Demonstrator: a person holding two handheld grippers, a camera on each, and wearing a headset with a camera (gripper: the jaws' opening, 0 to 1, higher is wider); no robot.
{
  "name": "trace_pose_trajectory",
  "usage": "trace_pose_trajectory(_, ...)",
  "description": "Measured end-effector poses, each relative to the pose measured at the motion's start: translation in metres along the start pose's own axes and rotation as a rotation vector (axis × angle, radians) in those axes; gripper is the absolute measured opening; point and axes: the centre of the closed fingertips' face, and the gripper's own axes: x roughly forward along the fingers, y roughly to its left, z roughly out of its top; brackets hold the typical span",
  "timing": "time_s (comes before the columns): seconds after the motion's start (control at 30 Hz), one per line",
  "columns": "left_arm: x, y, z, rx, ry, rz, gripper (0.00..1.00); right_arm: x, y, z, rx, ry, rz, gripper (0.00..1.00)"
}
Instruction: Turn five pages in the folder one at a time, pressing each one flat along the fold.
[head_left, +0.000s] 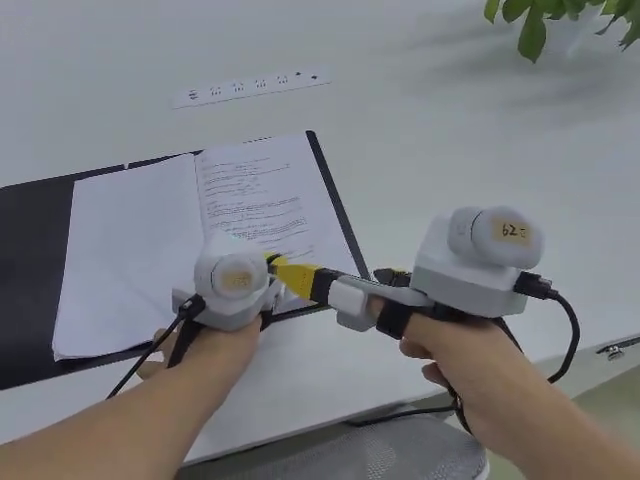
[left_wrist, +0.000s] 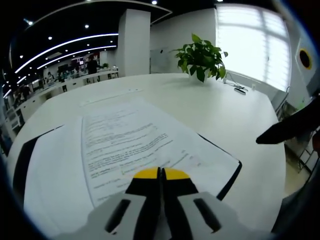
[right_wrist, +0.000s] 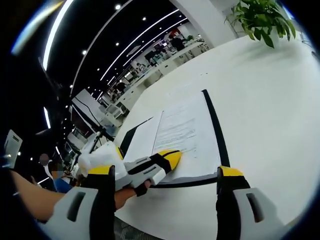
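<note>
Left gripper, jaws together, at printed page

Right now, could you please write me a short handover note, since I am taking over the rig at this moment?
Folder lies open on the white table; a blank-backed sheet lies left of the fold, the printed page right of it.
Left gripper: jaws shut, tips at the printed page's near edge; a pinch on the sheet cannot be confirmed.
Right gripper: jaws wide open, holding nothing, close beside the left one.
Done: the count of turned pages cannot be read.
To do: turn the printed page, press along the fold.
</note>
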Motion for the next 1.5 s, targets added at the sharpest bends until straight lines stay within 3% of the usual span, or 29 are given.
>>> trace_pose_trajectory(0.33, 0.0, 0.001, 0.0, -0.02, -0.008, -0.002, 0.0, 0.025, -0.02, -0.01, 0.081, 0.034, -0.023, 0.68)
trace_pose_trajectory(0.8, 0.0, 0.001, 0.0, -0.031, -0.019, -0.002, 0.0, 0.033, -0.034, -0.018, 0.116, 0.049, -0.056, 0.62)
trace_pose_trajectory(0.97, 0.0, 0.0, 0.0, -0.03, -0.02, -0.004, 0.0, 0.031, -0.046, -0.017, 0.157, 0.034, -0.092, 0.5)
trace_pose_trajectory(1.3, -0.001, 0.0, 0.0, -0.039, -0.021, -0.003, 0.0, 0.028, -0.067, -0.023, 0.192, 0.042, -0.176, 0.12)
trace_pose_trajectory(1.4, -0.001, 0.0, 0.0, -0.044, -0.021, -0.003, 0.0, 0.027, -0.073, -0.024, 0.237, 0.033, -0.2, 0.03)
trace_pose_trajectory(1.5, -0.001, 0.0, 0.0, -0.041, -0.018, -0.002, 0.0, 0.028, -0.073, -0.026, 0.292, 0.028, -0.187, 0.0)
